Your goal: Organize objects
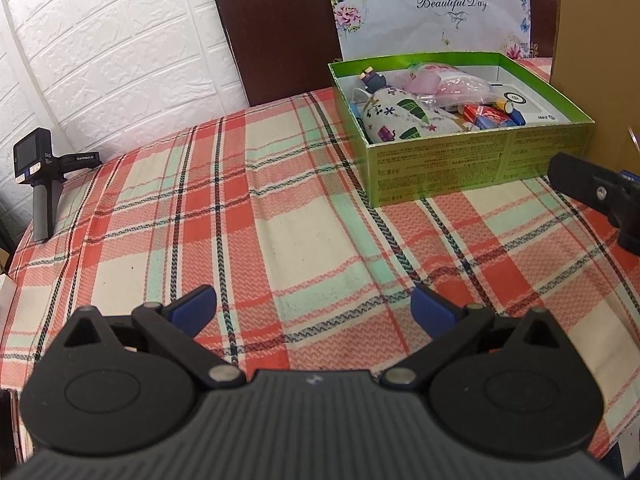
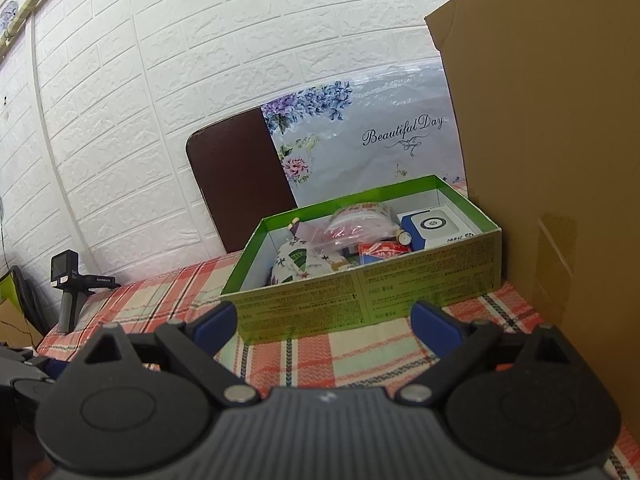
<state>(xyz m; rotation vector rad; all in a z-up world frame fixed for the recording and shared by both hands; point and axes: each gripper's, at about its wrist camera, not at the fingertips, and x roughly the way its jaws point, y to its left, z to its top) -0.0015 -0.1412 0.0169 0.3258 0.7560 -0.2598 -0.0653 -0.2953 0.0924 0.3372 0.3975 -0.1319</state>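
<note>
A green box point(image 1: 472, 160) point(image 2: 360, 300) stands on the plaid tablecloth point(image 1: 280, 220). Inside it lie a patterned fabric pouch point(image 1: 396, 120) point(image 2: 300, 260), a clear bag of pink things point(image 1: 452, 84) point(image 2: 356, 224), a red packet point(image 1: 488, 114) point(image 2: 380, 250), a small dark toy point(image 1: 374, 78) and a white and blue box point(image 2: 436, 224). My left gripper point(image 1: 314, 306) hangs open over bare cloth, well short of the box. My right gripper point(image 2: 324, 322) is open too, just in front of the box's near wall, and it shows at the right edge of the left wrist view point(image 1: 600, 196).
A tall cardboard box point(image 2: 552, 160) stands right of the green box. Behind the table are a brown chair back point(image 1: 272, 28) and a flowered "Beautiful Day" bag point(image 1: 432, 4). A black handheld camera on a grip point(image 1: 40, 176) point(image 2: 70, 284) stands at the table's left edge by the white brick wall.
</note>
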